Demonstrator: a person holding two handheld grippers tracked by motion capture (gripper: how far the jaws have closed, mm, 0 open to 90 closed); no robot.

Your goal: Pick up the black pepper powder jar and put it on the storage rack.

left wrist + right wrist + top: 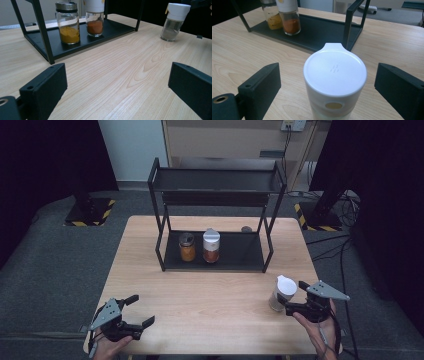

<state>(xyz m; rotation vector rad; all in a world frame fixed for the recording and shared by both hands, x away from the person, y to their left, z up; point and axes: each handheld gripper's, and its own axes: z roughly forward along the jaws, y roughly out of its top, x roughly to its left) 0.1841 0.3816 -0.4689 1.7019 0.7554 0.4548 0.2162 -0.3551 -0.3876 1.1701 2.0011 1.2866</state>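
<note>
I hold my left gripper low over the near left corner of the wooden table, its jaws spread wide with only bare wood between them. My right gripper is at the near right side, jaws also spread, with a white-capped jar standing upright between them. In the right gripper view the jar's white lid sits midway in the gap and neither jaw touches it (there is clear space on both sides). The lower part of the jar looks pale; I cannot tell what is in it from there, though the left gripper view shows a greyish powder at its bottom.

Farther back on the table stands a black two-level rack. On its lower shelf, toward the left end, two jars stand side by side: a jar with a metal lid and yellow-orange powder, and just to its right a taller jar with a white cap and red-orange powder. The right half of that shelf is bare. The white-capped jar by my right gripper stands well apart from the rack, near the table's right edge.
</note>
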